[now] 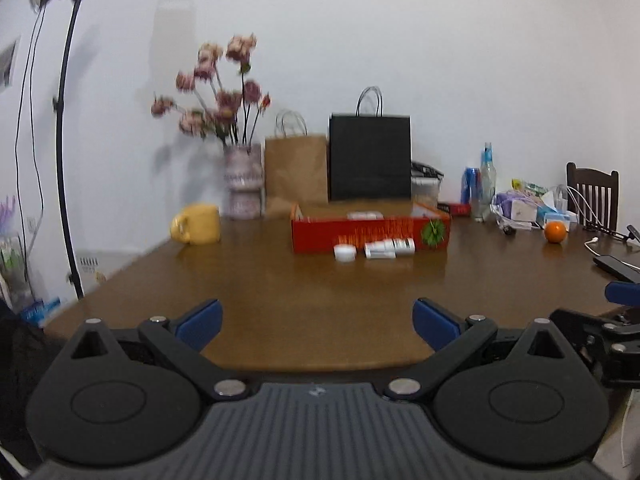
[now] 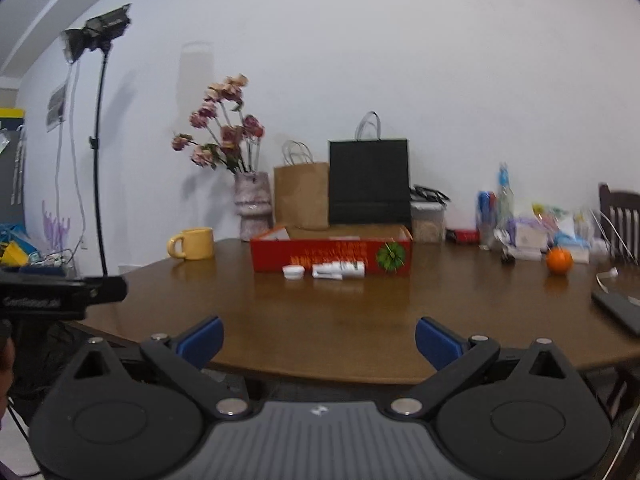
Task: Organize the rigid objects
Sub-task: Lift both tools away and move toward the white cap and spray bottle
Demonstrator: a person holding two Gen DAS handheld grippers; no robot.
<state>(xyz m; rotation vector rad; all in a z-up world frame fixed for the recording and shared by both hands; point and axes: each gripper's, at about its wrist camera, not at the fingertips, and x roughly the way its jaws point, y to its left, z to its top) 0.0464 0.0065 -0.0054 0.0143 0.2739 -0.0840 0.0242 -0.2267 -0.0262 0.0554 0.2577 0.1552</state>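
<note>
a: big brown tabletop (image 2: 360,320), rounded at the near edge, crowded along the far edge by the wall.

b: black paper bag (image 2: 369,182) and brown paper bag (image 2: 301,196) propped upright against the wall, probably parked out of the working area. vase of flowers (image 2: 253,206) beside them toward the far left corner.

a: red box (image 2: 332,255) next, open-topped, long side facing the near edge, roughly mid-tabletop. looks meant as the collecting bin.

b: then the yellow mug (image 2: 194,243), near the left edge, handle turned left. orange (image 2: 559,261) off toward the right edge, well apart from the box.

a: smallest now: white tube (image 2: 339,270) lying on its side and small white jar (image 2: 293,272), both just in front of the box's near wall, close together. likely waiting to go in; something pale already inside, too blurred to name.

b: and the tools?

a: right gripper (image 2: 319,340) fingers spread wide, nothing between. left gripper (image 1: 318,322) fingers spread too, empty. both hanging at the near edge, well short of the jar and tube, aimed at the box. ready for a reach, by the look of it.
</note>
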